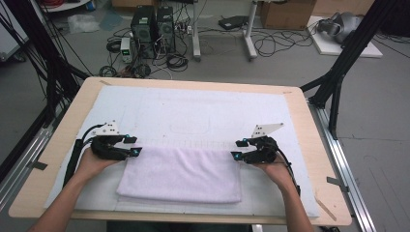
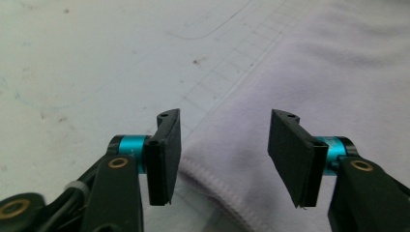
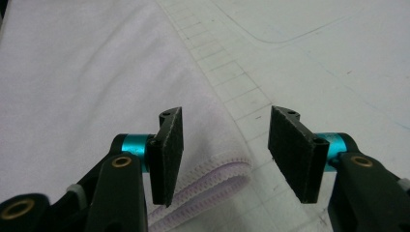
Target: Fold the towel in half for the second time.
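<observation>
While both tools hovered at the far corners of the folded towel, we judged how the cloth would behave. It lay flat on the white mat that covered the table, at about 6 o'clock from the mat's middle, near the person's edge, folded into a wide rectangle.

Our left gripper stood at the towel's 10 o'clock corner, its jaws spread wide and holding nothing; in the left gripper view the stitched hem of that corner ran between the two pads, slightly toward the right one. Our right gripper stood at the 2 o'clock corner, jaws equally wide and empty; in the right gripper view the doubled hem sat beneath the left pad, with bare mat under the right one.

We took the towel to be light, soft and limp: terry cloth that would sag and drape once lifted, with no stiffness to hold a shape. It looked neither slippery nor fragile, so the foam-like pads should bite well. We judged the best hold to be at those two far corners, pinching through all the layers at the hem so that the fold would not separate. A shallow pinch risked catching the top layer alone.
</observation>
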`<state>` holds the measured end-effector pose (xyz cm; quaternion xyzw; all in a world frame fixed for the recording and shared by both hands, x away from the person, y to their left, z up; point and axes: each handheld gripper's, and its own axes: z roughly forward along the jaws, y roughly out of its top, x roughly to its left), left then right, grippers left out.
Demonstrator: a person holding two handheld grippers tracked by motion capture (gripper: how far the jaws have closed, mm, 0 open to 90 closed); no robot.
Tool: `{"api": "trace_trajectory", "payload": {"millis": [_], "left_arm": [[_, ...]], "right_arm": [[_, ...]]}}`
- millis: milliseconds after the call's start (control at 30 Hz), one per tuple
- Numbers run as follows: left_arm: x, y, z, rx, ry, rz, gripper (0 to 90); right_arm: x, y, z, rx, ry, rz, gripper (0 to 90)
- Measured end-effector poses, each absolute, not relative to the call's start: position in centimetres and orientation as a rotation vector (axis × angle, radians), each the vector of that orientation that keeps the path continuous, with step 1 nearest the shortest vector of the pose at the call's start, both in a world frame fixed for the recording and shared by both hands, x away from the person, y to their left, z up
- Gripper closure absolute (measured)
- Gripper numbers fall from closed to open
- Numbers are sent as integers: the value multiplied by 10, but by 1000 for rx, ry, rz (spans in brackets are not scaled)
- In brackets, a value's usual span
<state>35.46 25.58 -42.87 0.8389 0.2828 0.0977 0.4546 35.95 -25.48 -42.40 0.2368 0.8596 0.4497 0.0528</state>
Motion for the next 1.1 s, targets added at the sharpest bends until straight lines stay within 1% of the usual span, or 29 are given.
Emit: {"api": "trace_trajectory", "payload": {"millis": [200, 300, 400, 467, 533, 600, 633, 700, 867, 933, 1100], "left_arm": [[358, 255, -435, 2097, 696, 238, 440], [359, 256, -439, 2122, 693, 205, 491], [359, 255, -441, 2133, 669, 187, 598], [357, 252, -441, 2149, 646, 187, 675], [355, 250, -441, 2164, 631, 214, 753], [355, 249, -440, 2163, 629, 232, 792], [354, 249, -440, 2162, 631, 238, 803], [354, 249, -437, 2152, 637, 264, 816], [363, 252, -419, 2096, 660, 367, 821], [374, 251, -409, 2061, 680, 410, 821], [409, 249, -385, 2006, 728, 456, 820]], "right_arm": [[362, -249, -430, 714, 2642, 1352, 458], [362, -246, -434, 710, 2664, 1332, 468], [364, -243, -439, 694, 2701, 1304, 526], [365, -241, -443, 685, 2742, 1293, 621], [366, -239, -444, 663, 2756, 1294, 709], [365, -239, -442, 646, 2763, 1289, 767], [365, -239, -442, 635, 2753, 1284, 791], [364, -239, -438, 640, 2745, 1291, 811], [369, -240, -419, 619, 2643, 1284, 818], [379, -239, -409, 629, 2606, 1272, 818], [416, -239, -385, 681, 2536, 1269, 818]]}}
